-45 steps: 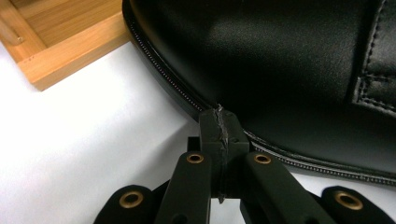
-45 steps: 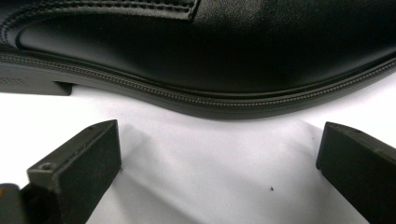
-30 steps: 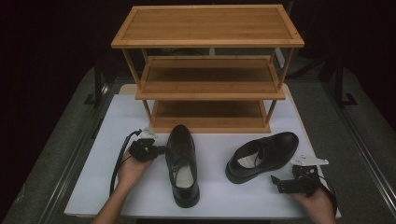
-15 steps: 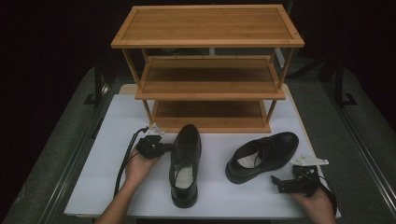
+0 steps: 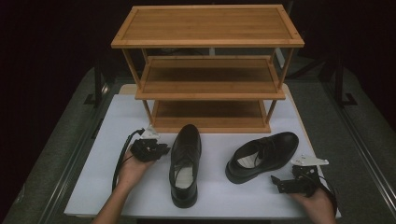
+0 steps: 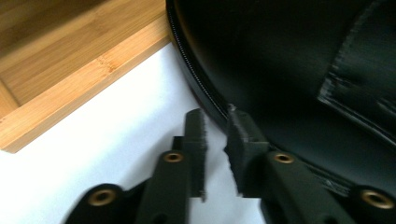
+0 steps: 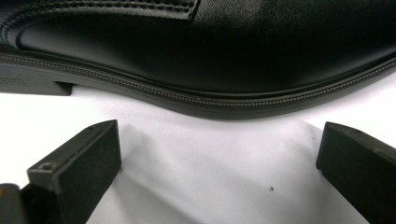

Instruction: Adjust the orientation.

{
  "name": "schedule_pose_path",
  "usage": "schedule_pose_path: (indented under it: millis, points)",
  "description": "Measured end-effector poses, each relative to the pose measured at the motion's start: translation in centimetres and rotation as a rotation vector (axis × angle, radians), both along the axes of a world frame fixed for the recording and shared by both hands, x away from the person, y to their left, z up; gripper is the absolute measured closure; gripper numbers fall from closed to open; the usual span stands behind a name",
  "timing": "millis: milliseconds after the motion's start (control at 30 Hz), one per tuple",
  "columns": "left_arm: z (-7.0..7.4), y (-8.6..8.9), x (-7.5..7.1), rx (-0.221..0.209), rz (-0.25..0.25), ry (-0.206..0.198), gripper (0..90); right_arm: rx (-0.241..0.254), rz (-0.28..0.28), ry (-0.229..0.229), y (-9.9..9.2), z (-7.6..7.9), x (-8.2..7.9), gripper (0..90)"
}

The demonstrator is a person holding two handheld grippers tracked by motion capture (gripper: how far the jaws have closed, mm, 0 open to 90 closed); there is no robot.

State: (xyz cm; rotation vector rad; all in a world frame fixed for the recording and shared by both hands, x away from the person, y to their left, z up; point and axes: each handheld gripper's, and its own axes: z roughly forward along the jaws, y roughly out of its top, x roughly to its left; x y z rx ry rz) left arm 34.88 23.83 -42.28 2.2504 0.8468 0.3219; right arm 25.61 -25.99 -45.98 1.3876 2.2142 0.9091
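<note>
Now the left gripper (image 5: 163, 150), jaws just opening a little with nothing between, probably touches the left shoe (image 5: 185, 163), whose length runs up-down in frame; right gripper (image 5: 276, 183) spread wide.

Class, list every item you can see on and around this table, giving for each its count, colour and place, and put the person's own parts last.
Shoe rack: 1, light wood, three shelves, back of the table.
Left shoe: 1, black, toe toward the rack.
Right shoe: 1, black, lying at an angle.
Table: 1, white.
Left claw: 1, black, jaws slightly apart beside the left shoe, holding nothing.
Right claw: 1, black, jaws wide, short of the right shoe.
Hands: 2, front edge.
</note>
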Motion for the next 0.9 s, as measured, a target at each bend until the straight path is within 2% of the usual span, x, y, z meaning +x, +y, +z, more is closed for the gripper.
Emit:
schedule_pose_path:
  millis: [133,200,300,433,633,767,900]
  points:
    - [0.2,0.9,-0.9,0.032,0.016,-0.016,52.4,-0.001,-0.001,0.003,0.0,0.0,0.0,0.0]
    - [0.2,1.6,-1.3,0.031,0.031,-0.025,41.3,0.0,0.0,0.003,0.0,0.0,0.0,0.0]
    - [0.3,3.0,-1.8,0.015,0.047,-0.016,27.2,-0.002,0.0,0.004,0.0,0.0,0.0,0.0]
    - [0.2,4.5,-2.7,0.029,0.054,0.001,12.0,0.0,-0.001,0.003,0.0,0.0,0.0,0.0]
    - [0.0,6.5,-5.0,0.052,0.072,0.01,2.2,0.001,-0.001,0.002,0.0,0.0,0.0,0.0]
    - [-0.7,7.7,-6.5,0.07,0.081,0.002,0.5,-0.001,0.002,-0.001,0.0,0.0,0.0,0.0]
    - [-1.5,8.6,-7.3,0.081,0.08,-0.001,0.0,-0.004,0.001,0.003,0.0,0.0,0.0,0.0]
